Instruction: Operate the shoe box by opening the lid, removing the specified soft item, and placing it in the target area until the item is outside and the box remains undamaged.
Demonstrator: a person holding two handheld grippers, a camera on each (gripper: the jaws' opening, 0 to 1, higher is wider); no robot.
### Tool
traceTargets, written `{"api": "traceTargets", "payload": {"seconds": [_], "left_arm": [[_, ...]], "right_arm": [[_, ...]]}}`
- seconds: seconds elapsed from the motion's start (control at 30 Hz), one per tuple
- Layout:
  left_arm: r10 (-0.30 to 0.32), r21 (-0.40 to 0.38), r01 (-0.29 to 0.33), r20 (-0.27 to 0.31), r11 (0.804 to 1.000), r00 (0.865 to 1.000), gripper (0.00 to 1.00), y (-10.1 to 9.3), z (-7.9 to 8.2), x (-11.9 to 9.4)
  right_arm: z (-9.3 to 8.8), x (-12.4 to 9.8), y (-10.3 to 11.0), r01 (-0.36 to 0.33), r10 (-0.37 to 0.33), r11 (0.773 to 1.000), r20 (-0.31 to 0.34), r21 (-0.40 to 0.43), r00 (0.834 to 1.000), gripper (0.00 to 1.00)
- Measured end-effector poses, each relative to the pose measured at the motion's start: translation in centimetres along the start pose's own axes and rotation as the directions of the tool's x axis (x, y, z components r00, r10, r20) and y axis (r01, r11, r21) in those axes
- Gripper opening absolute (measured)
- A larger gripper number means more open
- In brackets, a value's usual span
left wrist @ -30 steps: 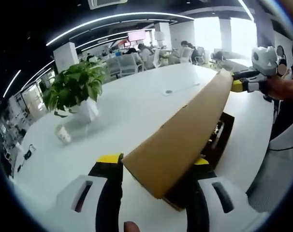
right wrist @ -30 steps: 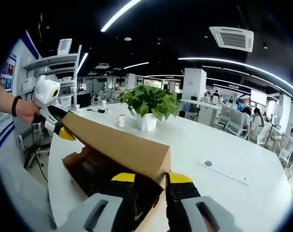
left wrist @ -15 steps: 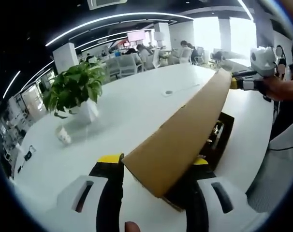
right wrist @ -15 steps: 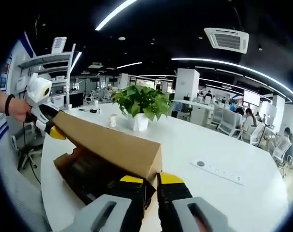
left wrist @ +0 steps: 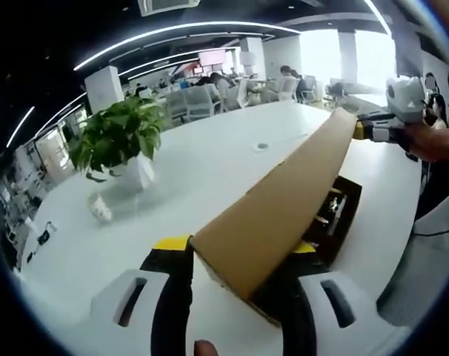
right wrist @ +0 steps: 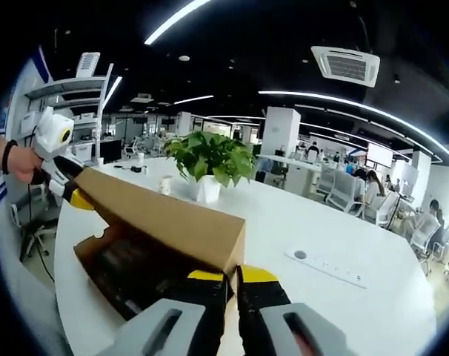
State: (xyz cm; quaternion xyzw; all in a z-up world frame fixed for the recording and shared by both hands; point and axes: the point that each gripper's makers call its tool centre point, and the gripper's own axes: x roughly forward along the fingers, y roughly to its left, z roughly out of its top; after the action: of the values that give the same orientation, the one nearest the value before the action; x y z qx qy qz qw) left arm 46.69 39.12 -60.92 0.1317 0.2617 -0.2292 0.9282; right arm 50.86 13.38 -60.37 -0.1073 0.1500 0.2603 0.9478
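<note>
Lid (right wrist: 165, 215): lifted up over the shoe box (right wrist: 128, 271).
Your left gripper (left wrist: 235, 271): fingers pinch one lid end.
Your right gripper (right wrist: 230, 280): fingers pinch the other.

On the table (right wrist: 373, 304) the shoe box (right wrist: 128, 271) sits near its edge, its lid (right wrist: 161, 219) raised above it between both grippers; the potted plant (right wrist: 206, 167) and a cup (left wrist: 100, 209) stand beyond, the chairs (left wrist: 202, 100) behind
</note>
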Motion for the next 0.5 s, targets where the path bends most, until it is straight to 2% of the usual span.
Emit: {"api": "traceTargets", "payload": {"seconds": [0.5], "left_arm": [[0.053, -0.06, -0.051, 0.025, 0.997, 0.998, 0.33, 1.3, 0.8, -0.1]], "right_arm": [[0.5, 0.1, 0.0, 0.0, -0.001, 1.0, -0.034, -0.01, 0.999, 0.0]]}}
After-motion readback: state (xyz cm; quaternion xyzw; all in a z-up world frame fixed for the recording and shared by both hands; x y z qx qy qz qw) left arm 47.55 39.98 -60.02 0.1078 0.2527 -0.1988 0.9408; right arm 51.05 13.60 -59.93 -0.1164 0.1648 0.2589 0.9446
